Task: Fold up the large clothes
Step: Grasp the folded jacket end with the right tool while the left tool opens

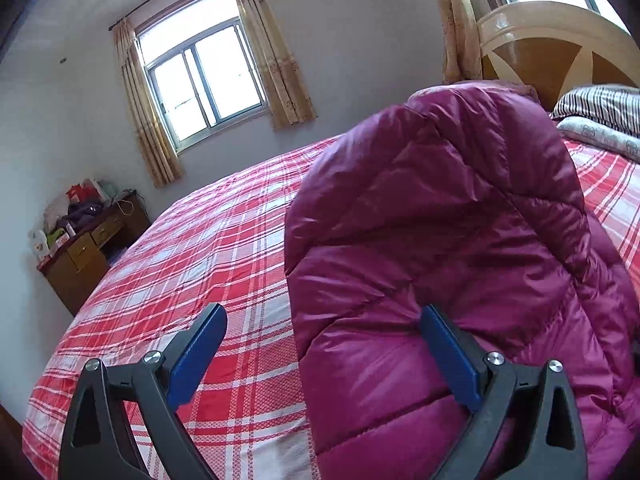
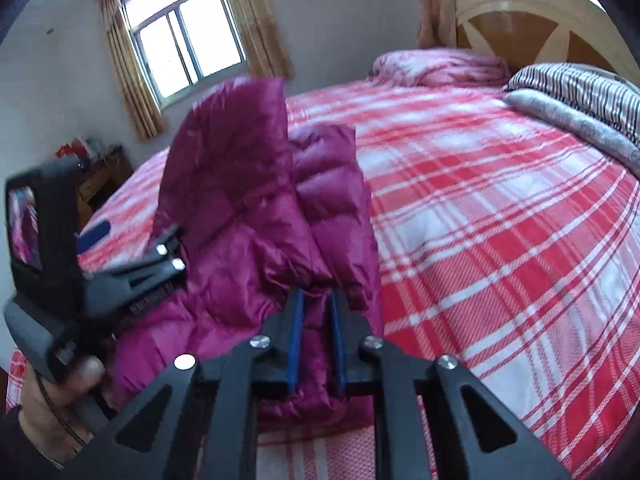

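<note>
Here the right hand-held gripper (image 2: 316,300) pinches the magenta puffer jacket (image 2: 248,216) above the bed (image 2: 500,220).

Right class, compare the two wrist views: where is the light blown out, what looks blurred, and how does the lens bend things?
Left wrist view: window blown out white, headboard glossy with glare, bed edges curved.
Right wrist view: window equally washed out, raised puffer jacket flap smeared, left gripper soft; dark vignette at the corners.

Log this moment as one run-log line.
stage: folding | item: magenta down jacket on plaid bed sheet | right tool: shut on jacket edge | left tool: open beside jacket
</note>
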{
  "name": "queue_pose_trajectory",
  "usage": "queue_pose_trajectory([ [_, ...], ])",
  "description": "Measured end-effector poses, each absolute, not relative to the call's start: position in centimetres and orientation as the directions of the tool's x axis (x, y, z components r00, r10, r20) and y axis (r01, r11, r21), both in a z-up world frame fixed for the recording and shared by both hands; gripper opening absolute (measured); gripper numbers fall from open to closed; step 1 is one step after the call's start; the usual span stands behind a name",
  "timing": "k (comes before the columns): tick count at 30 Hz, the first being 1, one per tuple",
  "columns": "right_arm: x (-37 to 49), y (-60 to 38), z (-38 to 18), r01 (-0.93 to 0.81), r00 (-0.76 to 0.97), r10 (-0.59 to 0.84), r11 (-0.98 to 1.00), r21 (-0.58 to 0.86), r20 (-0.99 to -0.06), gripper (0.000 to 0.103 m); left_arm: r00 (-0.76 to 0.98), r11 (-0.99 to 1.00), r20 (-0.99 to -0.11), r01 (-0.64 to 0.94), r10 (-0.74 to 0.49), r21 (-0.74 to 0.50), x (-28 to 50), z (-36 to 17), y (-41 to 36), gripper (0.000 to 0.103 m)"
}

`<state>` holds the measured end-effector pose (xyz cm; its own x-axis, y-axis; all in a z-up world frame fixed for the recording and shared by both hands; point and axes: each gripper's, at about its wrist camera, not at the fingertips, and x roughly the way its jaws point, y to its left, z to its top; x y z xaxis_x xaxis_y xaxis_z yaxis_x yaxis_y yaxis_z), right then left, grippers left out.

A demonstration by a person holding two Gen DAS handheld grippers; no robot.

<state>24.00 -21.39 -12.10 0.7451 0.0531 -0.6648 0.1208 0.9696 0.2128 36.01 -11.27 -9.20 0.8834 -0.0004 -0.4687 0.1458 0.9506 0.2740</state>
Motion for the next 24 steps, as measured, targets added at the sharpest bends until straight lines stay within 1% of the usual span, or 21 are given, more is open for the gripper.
queue_pose_trajectory([
  [1, 23.7, -21.1, -12.8, 0.12, 0.735, 0.035, 0.976, 0.181, -0.677, 0.013, 0.886, 0.959, -0.463, 0.133, -0.002, 0.252, 36.1, -8.8, -10.6, 0.098],
  [2, 23.6, -21.0, -13.2, 0.119, 0.729, 0.022, 0.98, 0.159, -0.684, 0.013, 0.891, 0.964, -0.454, 0.116, 0.004, 0.237, 36.2, -8.4, -10.0, 0.098],
  [5, 23.5, -21.3, -12.6, 0.113, 0.705, 0.03, 0.982, 0.154, -0.709, 0.013, 0.901, 0.976, -0.433, 0.067, 0.03, 0.207, 37.3, -7.0, -8.3, 0.098],
  [6, 23.5, -21.4, -11.9, 0.115, 0.697, 0.03, 0.982, 0.153, -0.716, 0.014, 0.9, 0.977, -0.433, 0.059, 0.036, 0.204, 37.9, -6.7, -7.9, 0.098],
  [8, 23.6, -21.7, -10.0, 0.13, 0.72, 0.0, 0.982, 0.135, -0.694, 0.023, 0.896, 0.974, -0.441, 0.052, 0.052, 0.222, 39.2, -6.5, -7.6, 0.098],
  [9, 23.7, -21.7, -8.6, 0.133, 0.746, -0.014, 0.983, 0.128, -0.665, 0.032, 0.897, 0.973, -0.437, 0.047, 0.058, 0.227, 39.8, -6.4, -7.5, 0.098],
  [11, 24.4, -21.3, -5.6, 0.118, 0.793, -0.014, 0.984, 0.13, -0.61, 0.039, 0.896, 0.972, -0.44, 0.045, 0.063, 0.231, 40.5, -6.3, -7.6, 0.098],
  [12, 25.3, -21.2, -4.6, 0.106, 0.805, -0.005, 0.985, 0.135, -0.594, 0.048, 0.892, 0.973, -0.447, 0.043, 0.065, 0.226, 41.0, -6.2, -7.4, 0.098],
  [13, 26.3, -21.0, -3.4, 0.089, 0.819, 0.011, 0.985, 0.146, -0.574, 0.06, 0.89, 0.975, -0.452, 0.039, 0.065, 0.217, 41.2, -6.2, -7.4, 0.098],
  [15, 28.7, -20.2, -1.7, 0.068, 0.84, 0.015, 0.989, 0.134, -0.542, 0.074, 0.884, 0.98, -0.462, 0.031, 0.064, 0.194, 41.5, -6.1, -7.1, 0.098],
  [16, 30.1, -19.8, -1.5, 0.074, 0.837, -0.008, 0.992, 0.098, -0.548, 0.074, 0.882, 0.982, -0.466, 0.028, 0.064, 0.188, 41.6, -6.1, -6.8, 0.098],
  [18, 33.7, -19.4, -2.2, 0.094, 0.805, -0.052, 0.995, 0.041, -0.592, 0.074, 0.88, 0.983, -0.47, 0.022, 0.067, 0.18, 41.6, -6.0, -6.6, 0.098],
  [19, 35.3, -19.6, -3.1, 0.112, 0.781, -0.067, 0.993, 0.033, -0.621, 0.068, 0.879, 0.984, -0.472, 0.024, 0.063, 0.176, 41.7, -6.0, -6.6, 0.098],
  [20, 36.7, -20.1, -4.4, 0.128, 0.749, -0.073, 0.991, 0.035, -0.659, 0.059, 0.878, 0.984, -0.475, 0.031, 0.057, 0.174, 41.6, -6.0, -6.7, 0.098],
  [21, 37.2, -20.6, -5.4, 0.133, 0.719, -0.064, 0.99, 0.047, -0.692, 0.033, 0.877, 0.984, -0.479, 0.039, 0.051, 0.175, 41.6, -6.1, -6.9, 0.098],
  [22, 37.2, -21.0, -6.4, 0.149, 0.699, -0.069, 0.987, 0.052, -0.711, 0.025, 0.875, 0.983, -0.482, 0.047, 0.046, 0.178, 41.6, -6.2, -7.1, 0.098],
  [24, 36.3, -22.3, -7.5, 0.196, 0.691, -0.106, 0.979, 0.045, -0.715, 0.024, 0.869, 0.981, -0.494, 0.067, 0.032, 0.182, 41.6, -6.6, -7.6, 0.098],
])
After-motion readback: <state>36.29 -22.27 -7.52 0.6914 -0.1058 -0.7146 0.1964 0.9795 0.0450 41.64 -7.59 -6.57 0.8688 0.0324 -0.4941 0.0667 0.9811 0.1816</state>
